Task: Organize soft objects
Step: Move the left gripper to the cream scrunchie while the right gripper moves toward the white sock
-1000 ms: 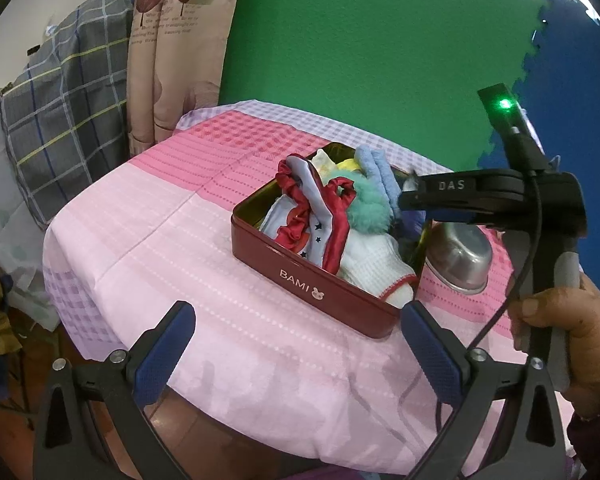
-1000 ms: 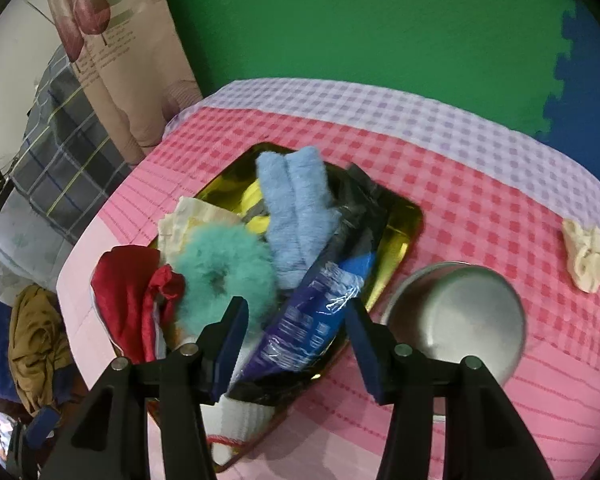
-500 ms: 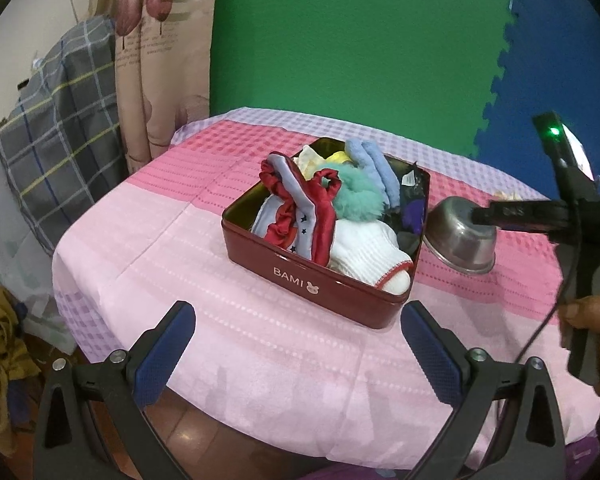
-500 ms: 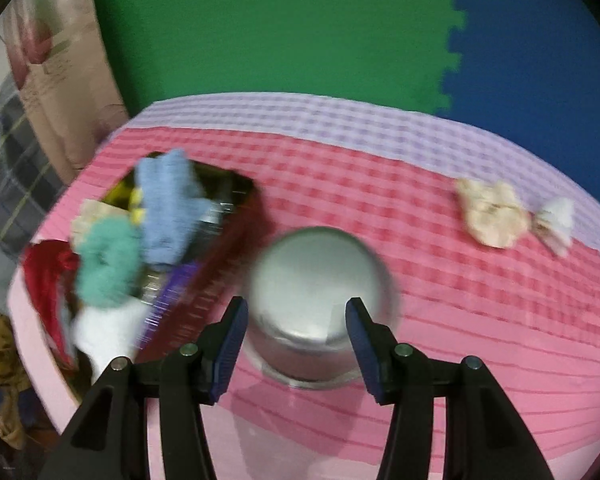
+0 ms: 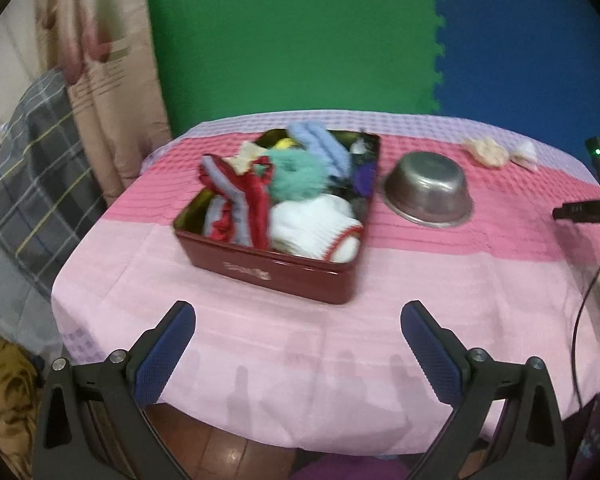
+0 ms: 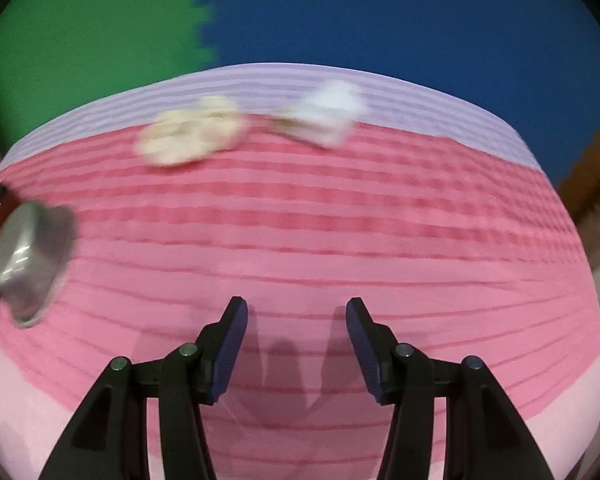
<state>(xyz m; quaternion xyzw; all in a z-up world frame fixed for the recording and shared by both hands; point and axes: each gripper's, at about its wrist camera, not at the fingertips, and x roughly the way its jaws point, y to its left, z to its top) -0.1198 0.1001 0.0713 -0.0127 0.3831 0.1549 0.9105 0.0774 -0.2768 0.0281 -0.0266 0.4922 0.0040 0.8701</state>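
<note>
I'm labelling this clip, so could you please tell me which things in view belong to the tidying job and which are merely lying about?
Belong to the job:
- dark red metal tin filled with soft items
- cream crumpled cloth lying loose on the table
- white crumpled cloth beside it

Just lying about:
- upturned steel bowl
- pink checked tablecloth
- grey plaid fabric

My right gripper (image 6: pixel 296 344) hangs open over the pink tablecloth (image 6: pixel 300 240); a blurred cream cloth (image 6: pixel 190 132) and white cloth (image 6: pixel 328 114) lie ahead.
</note>
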